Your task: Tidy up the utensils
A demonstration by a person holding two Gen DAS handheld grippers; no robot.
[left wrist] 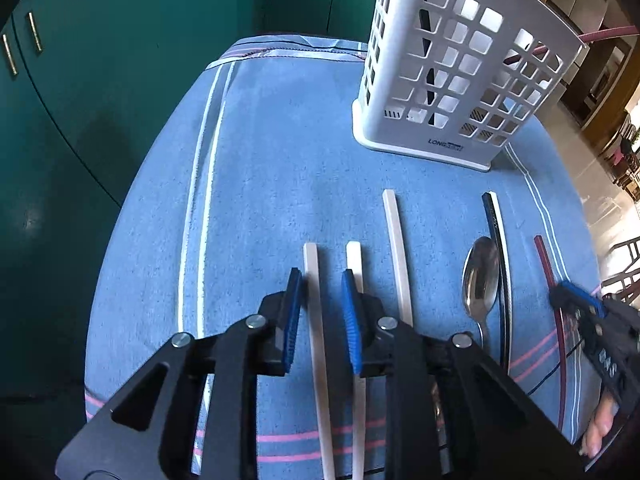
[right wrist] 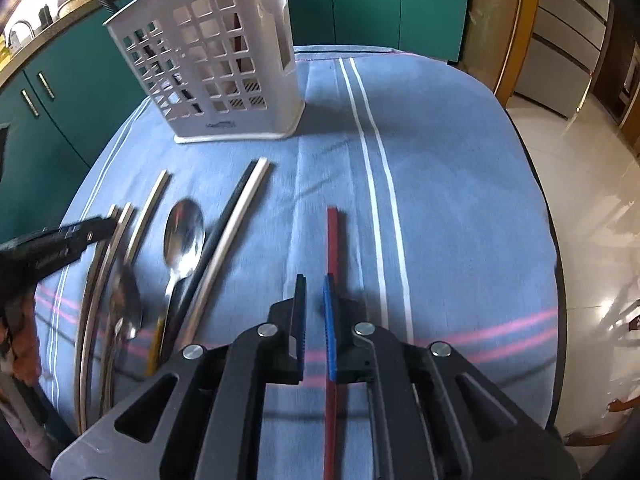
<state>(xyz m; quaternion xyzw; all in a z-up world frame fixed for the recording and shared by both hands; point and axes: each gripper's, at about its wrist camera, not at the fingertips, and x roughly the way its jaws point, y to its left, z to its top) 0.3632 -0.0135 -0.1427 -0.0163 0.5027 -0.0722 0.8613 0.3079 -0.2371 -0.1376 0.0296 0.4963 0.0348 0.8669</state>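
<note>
A white slotted utensil caddy (left wrist: 452, 64) stands at the far side of the blue cloth; it also shows in the right wrist view (right wrist: 208, 60). Chopsticks and spoons lie in a row on the cloth. My left gripper (left wrist: 320, 280) is open, its jaws on either side of a white chopstick (left wrist: 316, 312), with a second white chopstick (left wrist: 354, 256) under the right finger. A third white one (left wrist: 396, 248), a spoon (left wrist: 480, 276) and a black-and-white pair (left wrist: 498, 240) lie to the right. My right gripper (right wrist: 314, 284) is open just over a dark red chopstick (right wrist: 333, 240), which lies beside its right finger.
The round table wears a blue striped cloth (right wrist: 440, 200). Green cabinets (left wrist: 100, 100) stand behind and to the left. A second spoon (right wrist: 126, 304) lies near the table's front edge. Shiny tiled floor (right wrist: 592, 200) lies to the right.
</note>
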